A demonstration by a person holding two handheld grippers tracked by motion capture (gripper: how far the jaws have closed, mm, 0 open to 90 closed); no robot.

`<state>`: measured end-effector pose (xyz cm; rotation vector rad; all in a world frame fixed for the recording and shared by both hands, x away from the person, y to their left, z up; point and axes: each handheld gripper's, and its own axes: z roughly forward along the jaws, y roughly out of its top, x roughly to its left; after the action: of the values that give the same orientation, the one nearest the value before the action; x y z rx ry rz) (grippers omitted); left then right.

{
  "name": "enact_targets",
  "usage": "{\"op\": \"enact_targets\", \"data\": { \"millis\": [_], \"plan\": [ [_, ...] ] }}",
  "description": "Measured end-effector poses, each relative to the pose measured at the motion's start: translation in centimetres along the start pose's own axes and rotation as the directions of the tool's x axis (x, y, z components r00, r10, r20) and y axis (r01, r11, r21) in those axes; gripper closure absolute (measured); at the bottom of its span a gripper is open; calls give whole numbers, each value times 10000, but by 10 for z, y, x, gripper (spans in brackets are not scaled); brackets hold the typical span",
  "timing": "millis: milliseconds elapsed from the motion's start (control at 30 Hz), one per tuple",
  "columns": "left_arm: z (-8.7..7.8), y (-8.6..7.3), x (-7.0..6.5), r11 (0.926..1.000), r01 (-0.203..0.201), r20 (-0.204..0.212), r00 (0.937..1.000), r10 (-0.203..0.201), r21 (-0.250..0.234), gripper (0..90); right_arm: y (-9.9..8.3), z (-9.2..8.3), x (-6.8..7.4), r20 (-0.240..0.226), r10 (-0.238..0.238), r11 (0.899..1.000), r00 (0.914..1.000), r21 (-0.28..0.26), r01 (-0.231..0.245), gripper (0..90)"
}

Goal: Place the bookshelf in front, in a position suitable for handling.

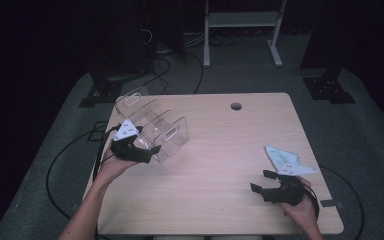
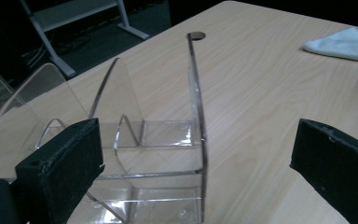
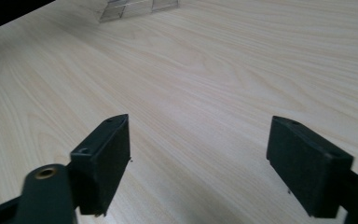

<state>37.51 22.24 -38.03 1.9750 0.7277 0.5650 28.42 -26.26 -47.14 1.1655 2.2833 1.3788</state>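
A clear acrylic rack (image 1: 156, 125) with several upright dividers stands at the table's left side. My left gripper (image 1: 152, 150) is at its near end, open. In the left gripper view, the rack's (image 2: 163, 133) front divider rises between the wide-apart jaws and neither pad touches it. My right gripper (image 1: 262, 181) hovers low over bare wood at the front right, open with nothing between its jaws (image 3: 200, 128). A light blue cloth (image 1: 281, 156) lies just behind the right gripper and appears again as the cloth (image 2: 345, 44) at the far right of the left gripper view.
The light wooden table (image 1: 220, 145) has a round cable hole (image 1: 236, 106) near its back edge. Black cables trail off the left and right edges to the grey floor. A white metal frame (image 1: 240, 22) stands on the floor behind the table.
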Motion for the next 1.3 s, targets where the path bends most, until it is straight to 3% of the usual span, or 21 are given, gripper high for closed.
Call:
{"op": "enact_targets", "data": {
  "millis": [433,1167,1300],
  "plan": [
    [14,-2,18,9989,362,-150,9992,-358,304,13,0,-1,-3,145,122,9999,9998,-101,-121,137],
    [34,-7,32,9948,802,-298,9965,-785,629,13,-1,-3,-5,170,252,9996,9995,-133,-250,138],
    [37,-8,30,9943,738,-331,9969,-714,764,14,-1,-4,-5,174,257,9995,9995,-185,-254,138]
  ]
}}
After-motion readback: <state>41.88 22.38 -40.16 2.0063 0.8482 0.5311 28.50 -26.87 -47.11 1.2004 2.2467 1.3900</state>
